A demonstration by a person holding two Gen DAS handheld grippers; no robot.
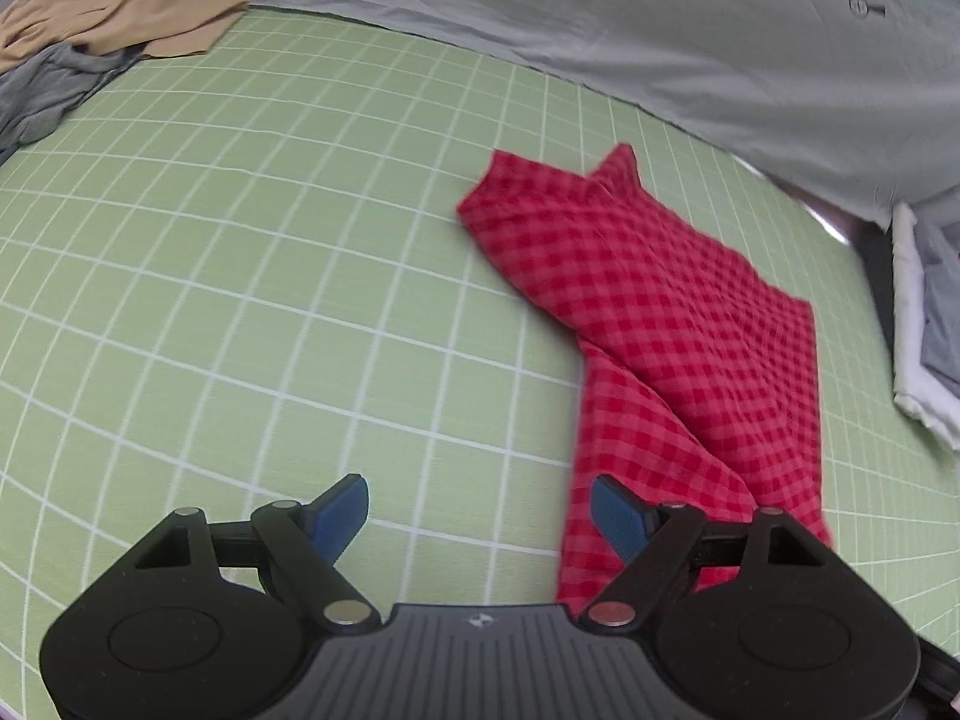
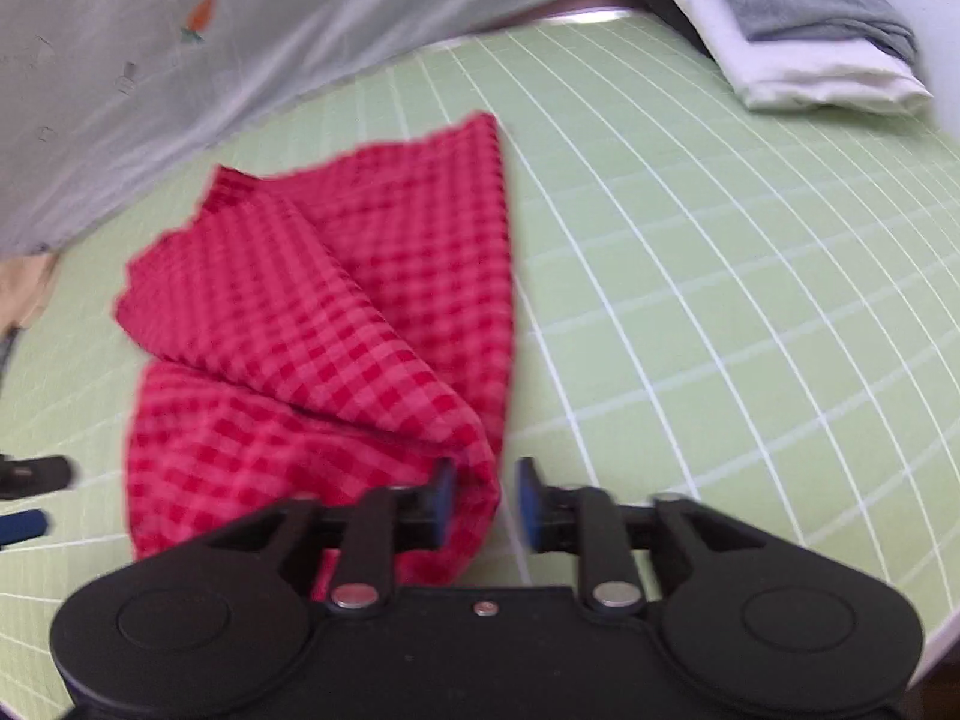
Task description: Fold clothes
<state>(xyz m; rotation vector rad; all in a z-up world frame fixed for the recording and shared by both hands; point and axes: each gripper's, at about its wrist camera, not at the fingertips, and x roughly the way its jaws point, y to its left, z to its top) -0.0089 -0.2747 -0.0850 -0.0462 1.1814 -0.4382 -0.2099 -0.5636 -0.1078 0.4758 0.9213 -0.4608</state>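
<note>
A red checked cloth (image 1: 672, 324) lies partly folded on the green grid mat (image 1: 270, 276). My left gripper (image 1: 480, 516) is open wide and empty, just left of the cloth's near edge. In the right wrist view the cloth (image 2: 324, 324) lies on the mat (image 2: 720, 276) with one flap doubled over. My right gripper (image 2: 483, 498) is partly open with the cloth's near corner between its blue pads, not pinched. The left gripper's tip (image 2: 24, 504) shows at the far left edge.
A pale grey sheet with a carrot print (image 1: 660, 30) hangs along the far side. A beige garment (image 1: 114, 12) and a grey one (image 1: 42, 96) lie crumpled at the far left. A folded white and grey stack (image 2: 804, 36) sits at the right edge.
</note>
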